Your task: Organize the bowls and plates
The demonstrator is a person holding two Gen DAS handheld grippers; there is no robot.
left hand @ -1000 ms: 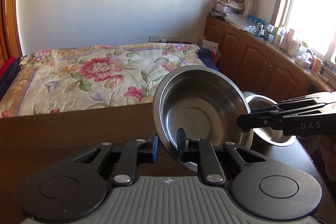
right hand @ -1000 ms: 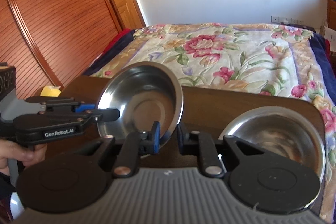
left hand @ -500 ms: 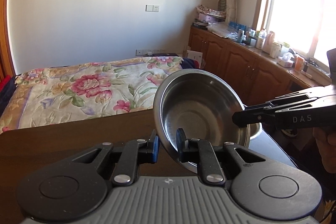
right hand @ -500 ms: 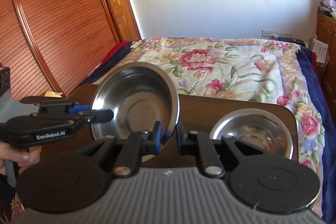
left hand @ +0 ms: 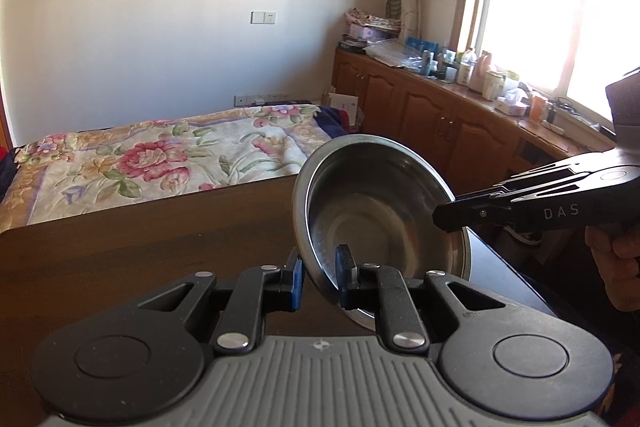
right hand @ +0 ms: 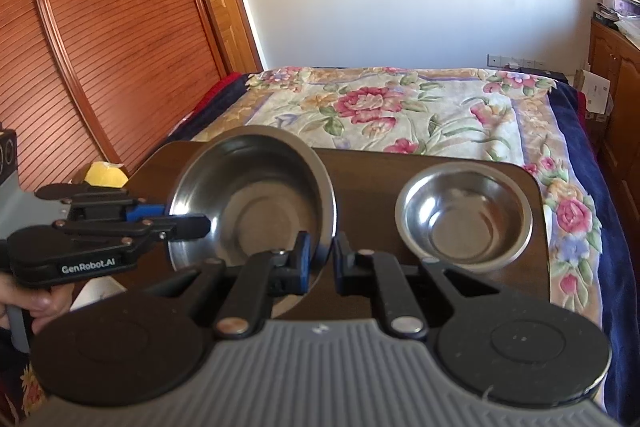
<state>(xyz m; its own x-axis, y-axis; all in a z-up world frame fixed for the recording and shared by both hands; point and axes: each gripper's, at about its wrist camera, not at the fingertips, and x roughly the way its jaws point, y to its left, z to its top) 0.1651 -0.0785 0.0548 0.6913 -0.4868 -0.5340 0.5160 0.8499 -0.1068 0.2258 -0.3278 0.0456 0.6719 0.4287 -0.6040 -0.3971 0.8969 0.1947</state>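
Note:
A large steel bowl (left hand: 376, 211) is held tilted in the air above the dark wooden table (left hand: 140, 239). My left gripper (left hand: 318, 277) is shut on its near rim. My right gripper (right hand: 320, 261) is shut on the opposite rim of the same bowl (right hand: 256, 203). Each gripper shows in the other's view: the right one (left hand: 440, 217) at the bowl's right edge, the left one (right hand: 202, 225) at its left edge. A smaller steel bowl (right hand: 464, 217) stands upright on the table (right hand: 368, 171) to the right.
A bed with a flowered quilt (right hand: 400, 107) lies just beyond the table. A wooden sliding door (right hand: 100, 47) is on the left. Wooden cabinets (left hand: 440, 123) with bottles on top run under the window. A yellow object (right hand: 105, 175) sits beside the table's left corner.
The large bowl has risen with both grippers, and the small bowl on the table now looks farther below. Both grips are unchanged.

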